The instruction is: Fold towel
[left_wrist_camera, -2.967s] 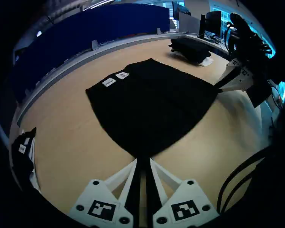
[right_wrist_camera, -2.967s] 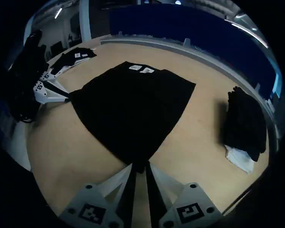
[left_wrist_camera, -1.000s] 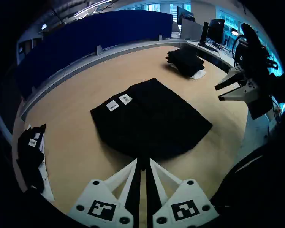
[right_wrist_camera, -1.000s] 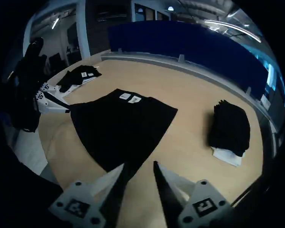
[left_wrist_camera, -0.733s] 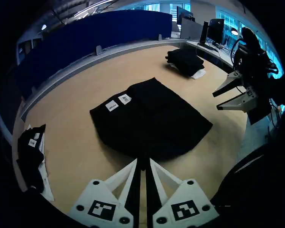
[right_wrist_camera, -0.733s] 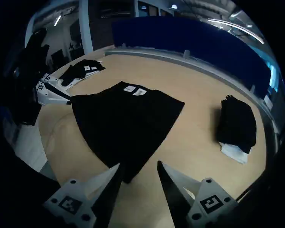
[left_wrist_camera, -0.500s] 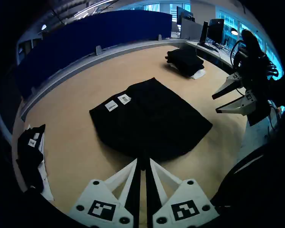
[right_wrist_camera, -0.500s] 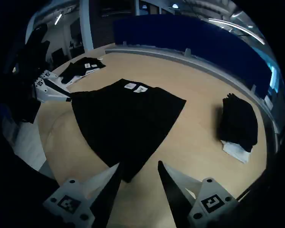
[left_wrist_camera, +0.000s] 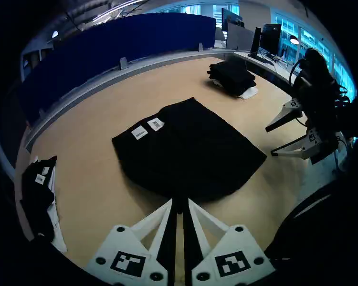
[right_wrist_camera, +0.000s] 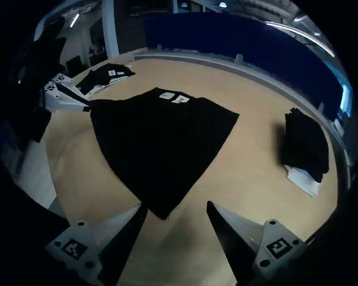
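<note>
The left gripper (left_wrist_camera: 181,202) is pinched tight on one corner of the black towel (left_wrist_camera: 188,148), both fingers pressing the cloth. The right gripper (right_wrist_camera: 176,205) gapes wide and holds nothing, with another corner lying just before it. The towel lies flat on the wooden table (left_wrist_camera: 93,181), white labels (left_wrist_camera: 147,128) at its far edge — a stack of dark towels (left_wrist_camera: 234,76) sits well apart beyond.

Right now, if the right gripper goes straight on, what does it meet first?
Most likely the near corner of the flat black fabric towel on the pale wooden table: it lies just ahead of the open right gripper. Height above the cloth is unclear, so it may skim over.
</note>
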